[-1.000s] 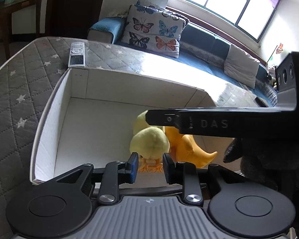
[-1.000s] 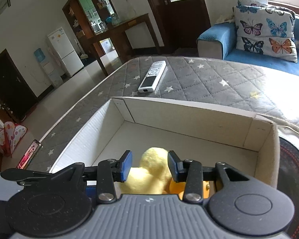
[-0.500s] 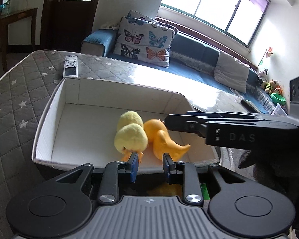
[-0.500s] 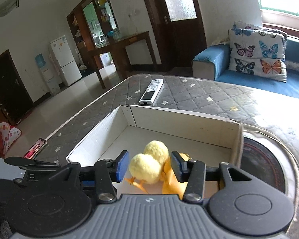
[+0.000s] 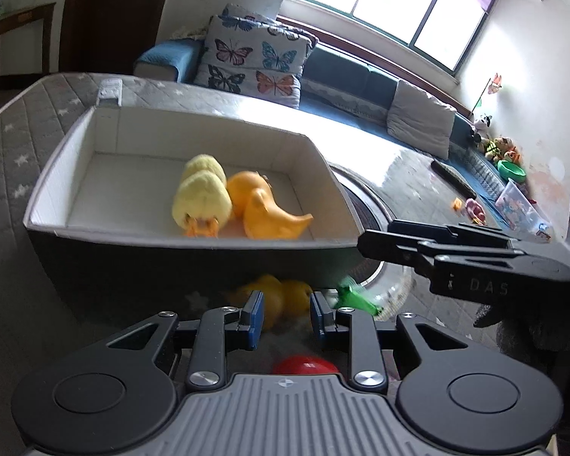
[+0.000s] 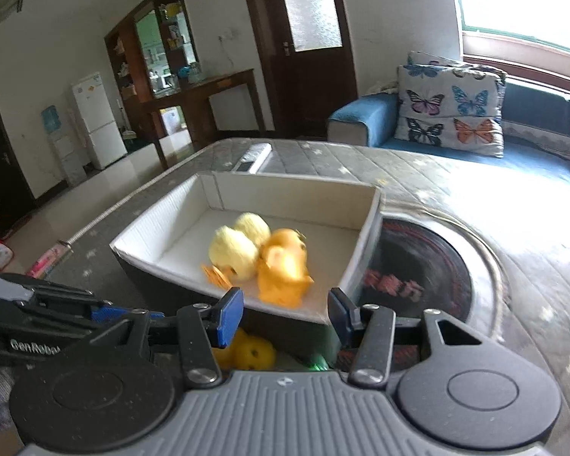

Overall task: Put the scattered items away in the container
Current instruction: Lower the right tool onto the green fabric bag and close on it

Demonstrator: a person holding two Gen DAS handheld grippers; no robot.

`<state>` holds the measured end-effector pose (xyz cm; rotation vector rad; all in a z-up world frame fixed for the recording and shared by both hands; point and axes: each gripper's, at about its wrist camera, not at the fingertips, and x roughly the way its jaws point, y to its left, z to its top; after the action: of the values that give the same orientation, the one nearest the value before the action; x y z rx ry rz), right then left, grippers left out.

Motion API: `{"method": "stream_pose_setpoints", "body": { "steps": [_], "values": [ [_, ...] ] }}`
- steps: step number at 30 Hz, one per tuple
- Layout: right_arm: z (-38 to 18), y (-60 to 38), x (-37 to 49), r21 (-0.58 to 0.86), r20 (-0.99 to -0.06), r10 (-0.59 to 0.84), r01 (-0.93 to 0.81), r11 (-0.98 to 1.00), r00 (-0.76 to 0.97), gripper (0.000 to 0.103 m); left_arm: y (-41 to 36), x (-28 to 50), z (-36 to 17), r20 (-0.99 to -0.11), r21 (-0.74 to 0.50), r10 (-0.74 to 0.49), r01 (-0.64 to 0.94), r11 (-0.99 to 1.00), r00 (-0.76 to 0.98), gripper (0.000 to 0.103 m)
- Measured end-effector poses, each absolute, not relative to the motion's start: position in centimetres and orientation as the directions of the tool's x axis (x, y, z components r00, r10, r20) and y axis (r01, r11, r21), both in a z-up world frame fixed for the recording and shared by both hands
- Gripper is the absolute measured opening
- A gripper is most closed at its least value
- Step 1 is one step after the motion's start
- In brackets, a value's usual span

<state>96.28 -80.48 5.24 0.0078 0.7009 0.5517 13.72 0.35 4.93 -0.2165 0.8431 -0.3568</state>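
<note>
A white-lined box (image 5: 60,174) with dark outer walls stands on the grey quilted mattress. Inside lie a pale yellow plush chick (image 5: 201,199) and an orange duck toy (image 5: 269,212), touching each other. My left gripper (image 5: 285,319) hangs shut and empty before the box's near wall. Just beyond its tips lies a blurred orange-yellow toy (image 5: 273,296), with a green item (image 5: 355,298) to its right and a red one (image 5: 304,366) under the fingers. My right gripper (image 6: 285,311) is open, nothing between its blue pads, also short of the box (image 6: 163,228).
A round black disc with a clear rim (image 6: 418,266) lies right of the box. A white remote (image 6: 252,157) rests on the mattress behind it. A blue sofa with butterfly cushions (image 6: 452,110) runs along the far side. Toys sit at the far right (image 5: 509,163).
Both grippers pulled back from over the box to in front of it. The right jaws widened and the yellow chick stayed in the box. Loose toys before the box came into view.
</note>
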Motion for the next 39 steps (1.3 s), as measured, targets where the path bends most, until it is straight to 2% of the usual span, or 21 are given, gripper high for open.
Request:
{"method": "stream_pose_setpoints", "body": {
  "steps": [10, 26, 35, 39],
  "values": [
    [2.7, -84.1, 95.6, 0.235, -0.648, 0.447, -0.397, 0.888, 0.617, 0.05, -2.8, 12.9, 3.4, -0.713, -0.326, -0.433, 0.287, 0.901, 0.551, 0.029],
    [-1.0, -84.6, 97.2, 0.397, -0.673, 0.534, -0.36, 0.845, 0.512, 0.049, -5.3, 14.3, 1.4, -0.752, -0.345, -0.456, 0.304, 0.888, 0.476, 0.029],
    [-2.0, -84.5, 97.4, 0.454, -0.664, 0.575, -0.353, 0.818, 0.478, 0.037, -5.3, 15.5, 0.6, -0.759, -0.374, -0.464, 0.277, 0.885, 0.456, 0.029],
    [-2.1, -84.5, 97.3, 0.464, -0.66, 0.58, -0.348, 0.815, 0.478, 0.035, -5.2, 16.0, 0.2, -0.759, -0.395, -0.473, 0.262, 0.881, 0.447, 0.031]
  ]
}}
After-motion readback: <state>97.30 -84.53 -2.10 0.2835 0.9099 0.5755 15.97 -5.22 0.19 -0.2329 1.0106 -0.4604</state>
